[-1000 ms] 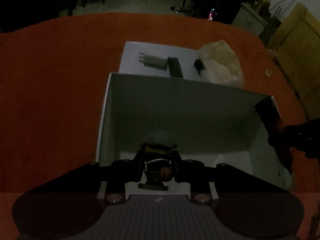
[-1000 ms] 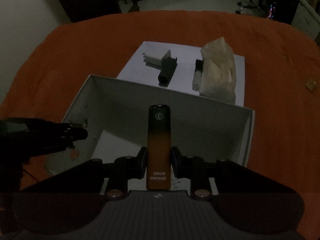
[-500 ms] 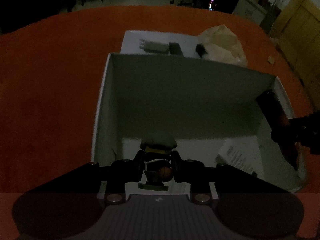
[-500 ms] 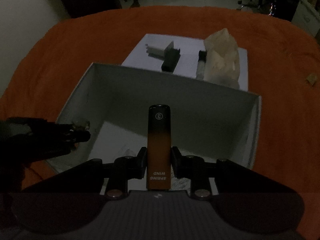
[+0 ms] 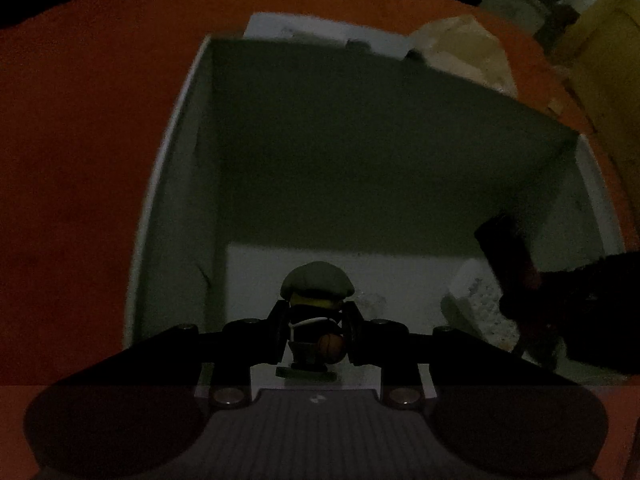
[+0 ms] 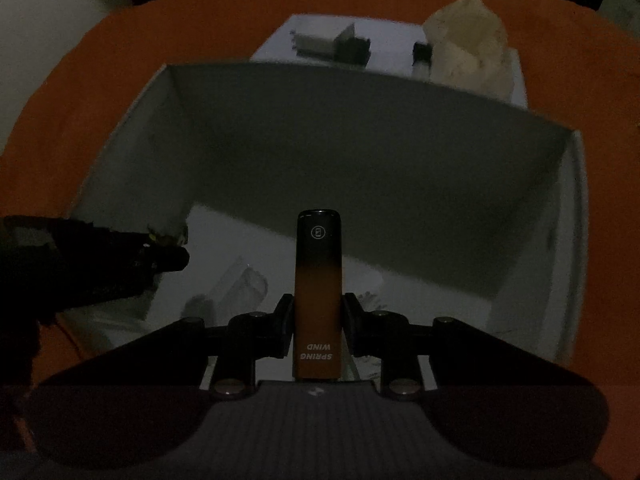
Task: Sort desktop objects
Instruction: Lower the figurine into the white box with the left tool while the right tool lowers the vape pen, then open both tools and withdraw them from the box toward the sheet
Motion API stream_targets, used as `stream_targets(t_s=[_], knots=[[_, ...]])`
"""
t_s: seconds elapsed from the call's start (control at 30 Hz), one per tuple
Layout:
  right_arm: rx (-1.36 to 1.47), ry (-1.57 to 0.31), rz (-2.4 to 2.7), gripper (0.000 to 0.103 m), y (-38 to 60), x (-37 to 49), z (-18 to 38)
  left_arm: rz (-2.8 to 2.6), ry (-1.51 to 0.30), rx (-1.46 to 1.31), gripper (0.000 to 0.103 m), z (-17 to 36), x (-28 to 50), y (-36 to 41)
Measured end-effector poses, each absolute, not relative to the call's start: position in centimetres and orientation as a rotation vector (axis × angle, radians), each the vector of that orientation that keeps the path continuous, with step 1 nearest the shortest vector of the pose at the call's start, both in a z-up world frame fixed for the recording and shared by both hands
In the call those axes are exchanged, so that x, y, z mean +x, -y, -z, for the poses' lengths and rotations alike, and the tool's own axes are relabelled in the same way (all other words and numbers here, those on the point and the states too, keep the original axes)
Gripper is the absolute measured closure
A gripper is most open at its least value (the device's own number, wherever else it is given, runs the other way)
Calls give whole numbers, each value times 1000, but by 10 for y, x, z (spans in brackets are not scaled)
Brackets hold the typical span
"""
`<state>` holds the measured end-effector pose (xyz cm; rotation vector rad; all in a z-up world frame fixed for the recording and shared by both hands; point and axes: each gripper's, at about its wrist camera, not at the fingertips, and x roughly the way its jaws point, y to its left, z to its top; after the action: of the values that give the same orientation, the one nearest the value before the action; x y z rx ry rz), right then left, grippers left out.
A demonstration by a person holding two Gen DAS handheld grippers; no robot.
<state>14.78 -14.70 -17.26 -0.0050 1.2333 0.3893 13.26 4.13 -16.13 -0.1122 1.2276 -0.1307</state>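
Observation:
My left gripper (image 5: 316, 330) is shut on a small toy figure (image 5: 317, 300) with a grey cap, a yellow face and a little basketball. It hangs inside the open white box (image 5: 168, 184), near the left wall. My right gripper (image 6: 318, 320) is shut on a slim black-to-orange stick device (image 6: 319, 292) marked SPRING WIND, which stands up between the fingers over the box (image 6: 576, 208) floor. Each gripper shows in the other view: the right one with its device (image 5: 508, 256) at the box's right side, the left one (image 6: 120, 260) at its left side.
The box stands on an orange tablecloth (image 5: 80, 140). A white packet (image 5: 476, 300) lies on the box floor. Behind the box a white sheet (image 6: 384, 36) carries a white plug adapter (image 6: 316, 44), a dark block (image 6: 354, 50), a small dark piece (image 6: 422, 56) and a crumpled bag (image 6: 468, 48).
Both grippers have sunk into the box with their objects still held. The box walls now fill both views, and the items behind it are partly hidden by the far wall.

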Motion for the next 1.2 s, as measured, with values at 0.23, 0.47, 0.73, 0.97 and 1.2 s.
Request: stream_targets(t_s=[0.23,0.47,0.73,0.97,1.2], knots=[[17,-1281,-417,75,134,154,210,111,-1234,-83,79,180,141,-31],[-50,-1280,-450,75,123,169,219,94,-1287,-111,79,189,160,-29],[-78,-1312,-448,75,116,189,239,53,-1371,-134,79,206,179,-29],[-144,-1366,-440,75,113,190,251,81,-1429,-139,79,227,185,-22],[-41,-1285,-428,36,139,178,220,129,-1231,-100,28,217,163,-10]])
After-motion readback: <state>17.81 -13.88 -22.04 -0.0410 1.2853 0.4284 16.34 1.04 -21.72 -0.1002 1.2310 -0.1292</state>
